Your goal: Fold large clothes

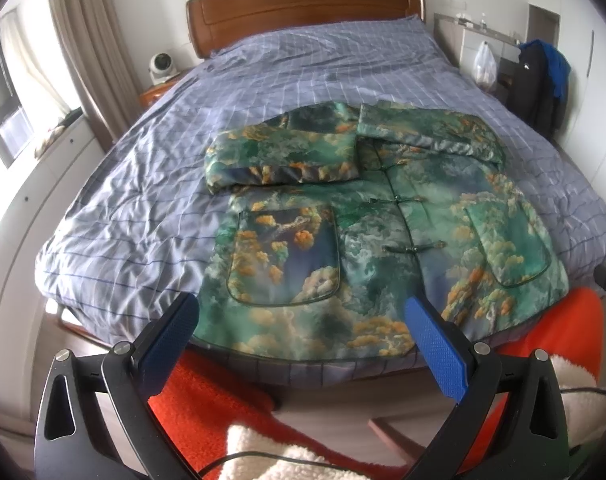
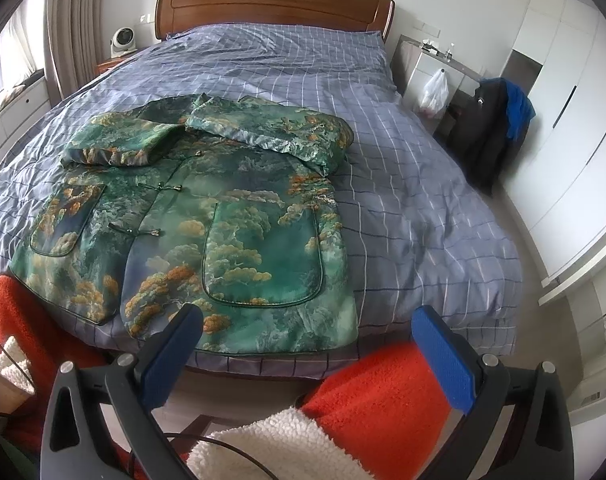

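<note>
Both grippers, left gripper (image 1: 301,316) & right gripper (image 2: 307,326), spread wide, empty. Slick padded jacket (image 1: 343,220): sleeves may unfold w/ hem lift.

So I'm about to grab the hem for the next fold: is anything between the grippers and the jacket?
Nothing visible. The left gripper and right gripper are both open, just short of the green jacket's near hem.

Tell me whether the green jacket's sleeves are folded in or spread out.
Folded in: both sleeves lie across the chest of the green jacket, whose body lies flat on the bed.
</note>
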Demonstrator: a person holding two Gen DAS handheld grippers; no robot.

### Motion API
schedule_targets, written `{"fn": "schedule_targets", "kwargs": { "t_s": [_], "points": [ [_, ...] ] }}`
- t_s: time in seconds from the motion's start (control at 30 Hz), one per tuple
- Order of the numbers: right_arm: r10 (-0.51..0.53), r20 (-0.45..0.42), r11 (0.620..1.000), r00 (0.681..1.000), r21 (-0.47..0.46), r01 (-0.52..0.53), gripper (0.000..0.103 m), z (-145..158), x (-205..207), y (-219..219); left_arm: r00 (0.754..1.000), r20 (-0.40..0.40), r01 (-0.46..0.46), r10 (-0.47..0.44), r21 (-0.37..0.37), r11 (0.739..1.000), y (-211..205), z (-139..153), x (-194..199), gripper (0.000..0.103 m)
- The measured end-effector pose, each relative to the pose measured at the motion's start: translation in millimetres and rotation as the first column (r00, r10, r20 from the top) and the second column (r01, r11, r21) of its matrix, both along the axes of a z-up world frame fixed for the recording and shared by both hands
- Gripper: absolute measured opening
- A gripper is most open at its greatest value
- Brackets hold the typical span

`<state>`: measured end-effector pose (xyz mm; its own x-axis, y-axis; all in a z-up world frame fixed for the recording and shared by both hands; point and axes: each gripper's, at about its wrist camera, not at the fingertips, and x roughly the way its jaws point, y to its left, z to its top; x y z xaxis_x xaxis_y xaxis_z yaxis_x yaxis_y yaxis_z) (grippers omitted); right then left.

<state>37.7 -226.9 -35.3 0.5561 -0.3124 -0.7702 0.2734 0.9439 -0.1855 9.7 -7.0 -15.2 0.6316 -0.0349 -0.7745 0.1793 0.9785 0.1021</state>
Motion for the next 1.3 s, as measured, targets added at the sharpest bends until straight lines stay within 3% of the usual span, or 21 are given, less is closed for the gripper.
{"fn": "schedule_targets", "kwargs": {
  "t_s": [1.3],
  "points": [
    [0.016,-0.019,1.000,1.000,0.009,-0.016,0.103,-7,4,5,0.999,-0.048,-0.006,0.007,0.018,1.000,0,-19,7,0.103]
  ]
}}
